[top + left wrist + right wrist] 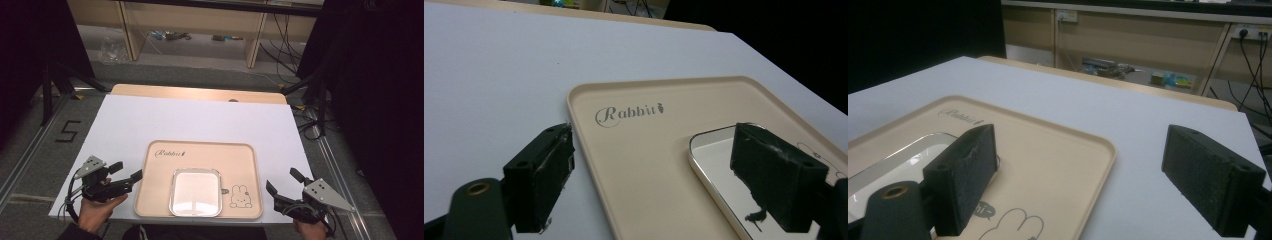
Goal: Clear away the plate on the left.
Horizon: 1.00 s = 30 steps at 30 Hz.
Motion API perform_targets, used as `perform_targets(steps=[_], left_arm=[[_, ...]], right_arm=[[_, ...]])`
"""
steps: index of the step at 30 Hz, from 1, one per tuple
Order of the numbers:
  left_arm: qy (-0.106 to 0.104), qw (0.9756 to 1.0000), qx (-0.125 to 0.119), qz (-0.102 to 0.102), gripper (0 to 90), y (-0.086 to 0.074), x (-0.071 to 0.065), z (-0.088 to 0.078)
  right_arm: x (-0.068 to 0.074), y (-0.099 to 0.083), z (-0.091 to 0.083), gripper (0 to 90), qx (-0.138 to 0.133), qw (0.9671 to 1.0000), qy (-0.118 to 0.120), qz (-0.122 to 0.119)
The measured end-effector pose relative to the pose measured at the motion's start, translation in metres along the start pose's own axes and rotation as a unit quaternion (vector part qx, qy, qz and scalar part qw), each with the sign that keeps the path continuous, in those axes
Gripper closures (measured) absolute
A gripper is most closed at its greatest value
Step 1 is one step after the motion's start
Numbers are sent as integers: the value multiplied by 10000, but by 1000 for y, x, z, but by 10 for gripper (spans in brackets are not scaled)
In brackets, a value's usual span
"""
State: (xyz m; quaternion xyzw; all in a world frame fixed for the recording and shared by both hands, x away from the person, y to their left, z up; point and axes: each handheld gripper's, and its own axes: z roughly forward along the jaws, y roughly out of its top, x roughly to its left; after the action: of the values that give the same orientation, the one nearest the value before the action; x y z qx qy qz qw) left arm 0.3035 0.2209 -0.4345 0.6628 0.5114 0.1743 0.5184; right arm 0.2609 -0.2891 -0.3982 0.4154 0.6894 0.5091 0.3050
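Left hand-held gripper (126, 173): jaws apart, holding nothing, hovering just off the tray's left edge.
Right hand-held gripper (283, 186): jaws apart, empty, just off the tray's right edge.
Tray (200, 150): beige, lies flat on the white surface (165, 117) between the two hand-held grippers.
Dish (196, 192): shallow, glossy white, square with rounded corners, sits on the tray's near half, ahead-right of the left jaws.
Handling: dish probably rigid, slick, breakable; tray stiff and light.
Hold: likely pinch the raised rims at opposite sides.
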Motion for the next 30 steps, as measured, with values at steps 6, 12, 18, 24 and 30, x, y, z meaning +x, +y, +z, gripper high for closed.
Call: perform_targets(steps=[6, 12, 18, 24, 30], left_arm=[[153, 9998, -68, 61, 174, -1, 3, -7], [196, 9997, -108, 56, 174, -3, 5, -12], [276, 9996, -95, 62, 178, -6, 4, -15], [285, 9992, -162, 242, 177, -6, -2, -15], [264, 9991, -153, 291, 178, -7, -3, -15]], right_arm=[[0, 0, 0, 152, -22, 10000, -16, -13], [0, 0, 0, 152, -9, 10000, -6, -19], [0, 0, 1, 152, 23, 10000, -31, -31], [0, 0, 2, 152, -54, 10000, -47, -24], [0, 0, 1, 152, 21, 10000, -27, -29]])
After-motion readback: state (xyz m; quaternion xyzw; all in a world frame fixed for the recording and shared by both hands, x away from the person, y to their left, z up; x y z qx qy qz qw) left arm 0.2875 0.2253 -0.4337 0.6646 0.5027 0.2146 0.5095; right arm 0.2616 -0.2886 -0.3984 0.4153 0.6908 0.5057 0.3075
